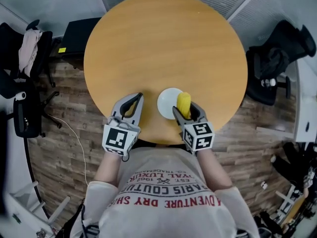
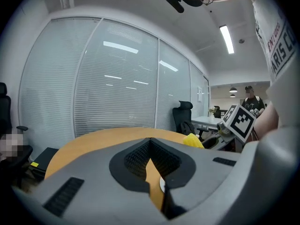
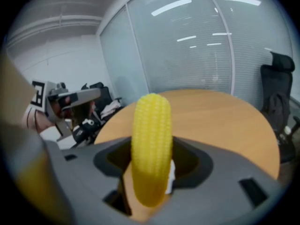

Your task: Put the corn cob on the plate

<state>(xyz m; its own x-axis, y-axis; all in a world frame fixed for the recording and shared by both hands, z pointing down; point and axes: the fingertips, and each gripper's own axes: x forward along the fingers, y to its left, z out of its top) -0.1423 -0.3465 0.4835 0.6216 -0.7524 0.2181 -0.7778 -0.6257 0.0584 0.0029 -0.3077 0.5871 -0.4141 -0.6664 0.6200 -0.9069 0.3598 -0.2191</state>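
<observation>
Right claw [image 1: 187, 108]: pinched on the cob [image 3: 151, 144] at its near half, the far end projecting past the jaws. Cob is held over the right rim of the plate [image 1: 166, 103]; contact cannot be told. Cob is judged stiff, light and ribbed enough for grip, so a mid-body hold is favoured. Left claw [image 1: 132, 102]: jaws pressed together, nothing held, left of the plate.

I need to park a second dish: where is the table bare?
The far half of the table, beyond the plate, is bare. Crowded only at the near edge: plate, left gripper, and right gripper holding the corn cob.
</observation>
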